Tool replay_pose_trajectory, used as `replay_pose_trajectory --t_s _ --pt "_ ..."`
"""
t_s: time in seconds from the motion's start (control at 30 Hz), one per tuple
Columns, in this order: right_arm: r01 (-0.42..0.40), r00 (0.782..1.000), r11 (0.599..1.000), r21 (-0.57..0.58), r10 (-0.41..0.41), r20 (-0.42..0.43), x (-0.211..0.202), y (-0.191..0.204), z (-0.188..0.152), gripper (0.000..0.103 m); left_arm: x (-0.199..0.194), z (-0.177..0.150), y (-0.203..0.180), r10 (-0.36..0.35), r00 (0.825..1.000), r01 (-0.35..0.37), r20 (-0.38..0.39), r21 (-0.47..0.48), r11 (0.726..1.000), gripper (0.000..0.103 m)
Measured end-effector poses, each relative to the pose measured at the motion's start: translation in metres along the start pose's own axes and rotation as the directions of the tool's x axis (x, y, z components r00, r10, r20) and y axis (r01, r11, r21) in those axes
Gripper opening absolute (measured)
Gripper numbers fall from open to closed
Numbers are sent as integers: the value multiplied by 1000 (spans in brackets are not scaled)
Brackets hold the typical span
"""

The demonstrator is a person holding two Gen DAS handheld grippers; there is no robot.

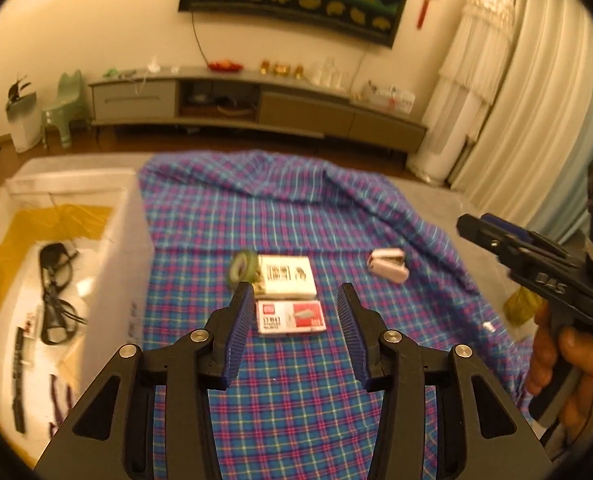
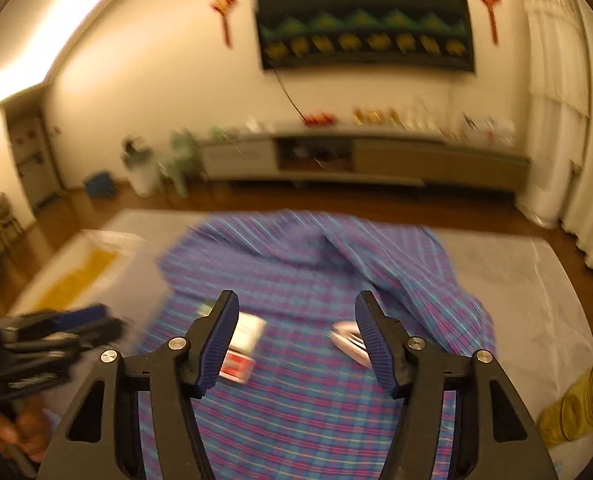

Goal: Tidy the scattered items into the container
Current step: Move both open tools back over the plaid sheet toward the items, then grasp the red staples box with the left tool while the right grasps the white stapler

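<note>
Plaid cloth point(image 1: 296, 208) bears flat rectangular boxes point(image 1: 289, 317); ribbed left claw point(image 1: 295, 294) and right claw point(image 2: 296, 304) gape empty.

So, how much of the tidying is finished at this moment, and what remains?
Partly done: black-framed glasses and a few dark items already lie in the white box with yellow lining. Nothing is in hand; the left gripper and right gripper are both open and empty. Left on the plaid cloth: a green tape roll, a white card box, a red-and-white staple box and a small white stapler.
</note>
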State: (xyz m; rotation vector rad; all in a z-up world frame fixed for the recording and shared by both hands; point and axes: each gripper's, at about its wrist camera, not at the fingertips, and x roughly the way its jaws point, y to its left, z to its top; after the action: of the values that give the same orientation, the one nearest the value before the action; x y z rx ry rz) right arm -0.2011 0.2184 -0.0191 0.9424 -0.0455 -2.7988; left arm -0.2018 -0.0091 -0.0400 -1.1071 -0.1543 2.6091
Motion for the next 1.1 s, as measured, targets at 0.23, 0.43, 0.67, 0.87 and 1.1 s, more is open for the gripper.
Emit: replay_pose_trajectory --t_s 0.23,0.43,0.67,0.87,1.1 --pt "66 982 989 -131 -88 -167 73 -18 -24 62 56 -8 9 7 994 -9 -106 -23 1000 48" --pt "66 974 989 -133 -93 -206 105 -29 -31 62 94 -14 29 10 987 -23 -160 -80 997 49" --pt "17 965 996 -87 -39 -261 132 -42 -44 40 119 -26 37 1 981 -20 -193 -93 995 50" --pt "-186 930 981 -57 157 -332 119 -29 -51 40 116 -31 36 -14 983 -1 -185 -78 997 51" --pt "-254 920 967 -28 233 -316 96 -23 -53 40 113 -38 22 -42 978 38 -206 -22 999 51"
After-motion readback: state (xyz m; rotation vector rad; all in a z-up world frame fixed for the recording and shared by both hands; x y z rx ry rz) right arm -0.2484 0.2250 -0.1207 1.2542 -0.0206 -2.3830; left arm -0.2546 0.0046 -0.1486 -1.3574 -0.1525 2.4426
